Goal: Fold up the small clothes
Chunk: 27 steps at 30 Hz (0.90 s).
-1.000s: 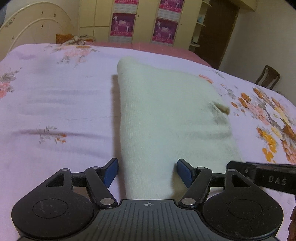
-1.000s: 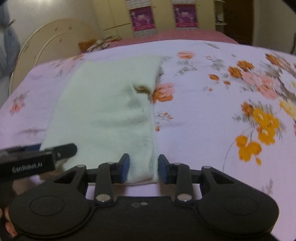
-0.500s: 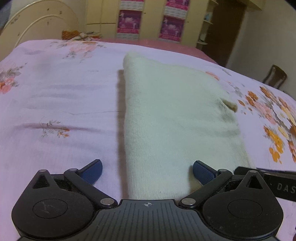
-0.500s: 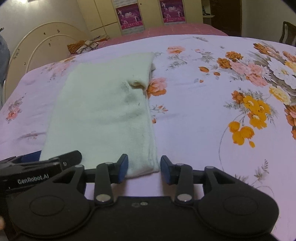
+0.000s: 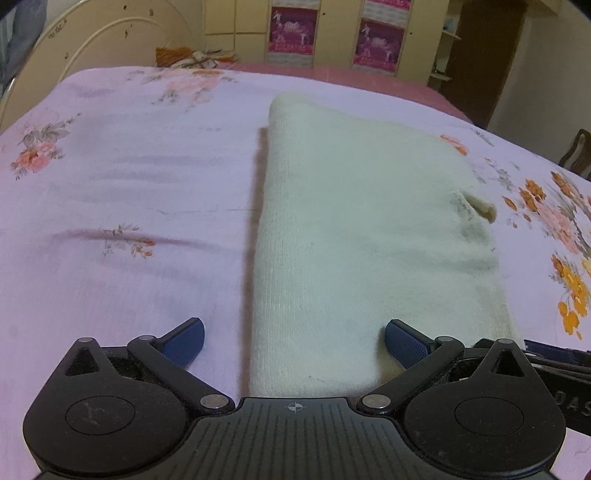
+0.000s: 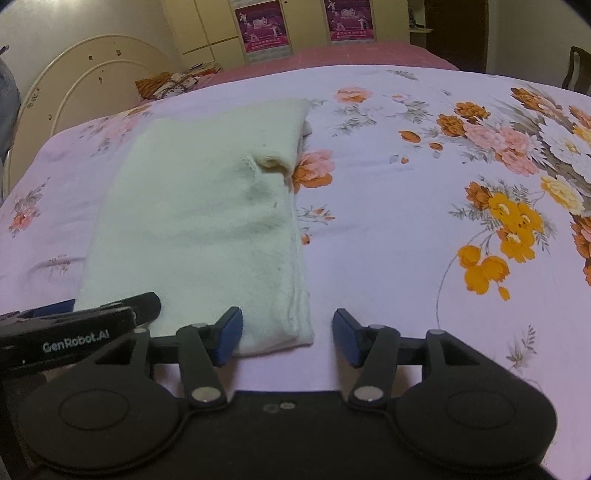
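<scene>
A cream knitted garment [image 5: 362, 229] lies folded into a long strip on the floral bedsheet [image 5: 129, 192]; it also shows in the right wrist view [image 6: 207, 221]. My left gripper [image 5: 294, 345] is open wide at the garment's near left corner, its blue pads either side of the near edge and holding nothing. My right gripper [image 6: 287, 338] is open at the garment's near right corner, with the corner between the pads and not gripped. The left gripper's body [image 6: 74, 336] shows at the left of the right wrist view.
The bed has a cream headboard [image 6: 92, 77] at the far left. A patterned cushion [image 6: 173, 79] lies at the bed's far end. Yellow cupboards with pink posters [image 5: 295, 33] stand behind. A dark chair [image 5: 576, 151] stands at the right.
Both grippers have opened wider; the left opened first, the right in the last half second. Both have drawn back slightly from the garment's near edge. The garment lies still.
</scene>
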{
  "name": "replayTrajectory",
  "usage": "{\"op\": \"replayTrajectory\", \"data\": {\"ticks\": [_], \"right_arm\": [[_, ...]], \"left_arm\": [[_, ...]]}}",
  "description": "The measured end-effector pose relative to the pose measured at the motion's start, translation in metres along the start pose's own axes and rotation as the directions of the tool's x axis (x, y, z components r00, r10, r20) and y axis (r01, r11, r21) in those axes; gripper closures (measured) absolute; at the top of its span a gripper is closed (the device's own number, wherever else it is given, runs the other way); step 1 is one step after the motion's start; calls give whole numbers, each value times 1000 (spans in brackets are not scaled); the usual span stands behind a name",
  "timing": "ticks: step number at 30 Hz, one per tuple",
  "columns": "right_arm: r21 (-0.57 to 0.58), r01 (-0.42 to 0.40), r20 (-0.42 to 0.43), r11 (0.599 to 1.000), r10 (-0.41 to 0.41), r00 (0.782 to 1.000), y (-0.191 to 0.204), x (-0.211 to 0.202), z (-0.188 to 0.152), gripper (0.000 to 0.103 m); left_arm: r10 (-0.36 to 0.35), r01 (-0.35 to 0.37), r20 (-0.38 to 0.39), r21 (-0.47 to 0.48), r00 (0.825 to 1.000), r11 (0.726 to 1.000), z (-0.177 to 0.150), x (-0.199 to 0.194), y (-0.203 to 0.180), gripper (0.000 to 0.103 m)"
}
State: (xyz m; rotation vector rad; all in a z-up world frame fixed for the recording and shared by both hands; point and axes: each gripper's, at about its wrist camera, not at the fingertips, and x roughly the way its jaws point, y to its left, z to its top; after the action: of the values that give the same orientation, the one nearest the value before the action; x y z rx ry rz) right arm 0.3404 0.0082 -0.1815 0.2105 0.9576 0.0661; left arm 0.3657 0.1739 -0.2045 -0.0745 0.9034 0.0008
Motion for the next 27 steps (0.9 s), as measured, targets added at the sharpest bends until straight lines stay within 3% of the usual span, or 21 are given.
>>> {"op": "replayTrajectory", "data": {"ticks": [3, 5, 7, 17, 19, 22, 27], "right_arm": [[8, -25, 10, 1000, 25, 1000, -2, -12, 2, 46], [5, -49, 28, 999, 48, 998, -5, -27, -1, 36], [-6, -70, 34, 998, 70, 997, -7, -43, -5, 33], [-57, -244, 17, 968, 246, 969, -21, -161, -41, 23], [-68, -217, 57, 974, 221, 974, -19, -193, -50, 11], [-113, -139, 125, 984, 153, 980, -15, -245, -63, 11], [-241, 16, 308, 970, 61, 950, 0, -320, -93, 10]], "left_arm": [[36, -36, -29, -23, 999, 999, 2, -5, -1, 0], [89, -89, -8, -4, 996, 996, 0, -19, -5, 0], [108, -108, 27, 10, 994, 994, -4, -42, -10, 0], [121, -136, 171, 82, 978, 987, -41, -210, -30, 0], [117, -133, 182, 80, 976, 988, -52, -242, -31, 0], [119, -131, 169, 66, 978, 989, -68, -286, -34, 0], [95, -101, 205, 18, 974, 995, -101, -351, -38, 0]]}}
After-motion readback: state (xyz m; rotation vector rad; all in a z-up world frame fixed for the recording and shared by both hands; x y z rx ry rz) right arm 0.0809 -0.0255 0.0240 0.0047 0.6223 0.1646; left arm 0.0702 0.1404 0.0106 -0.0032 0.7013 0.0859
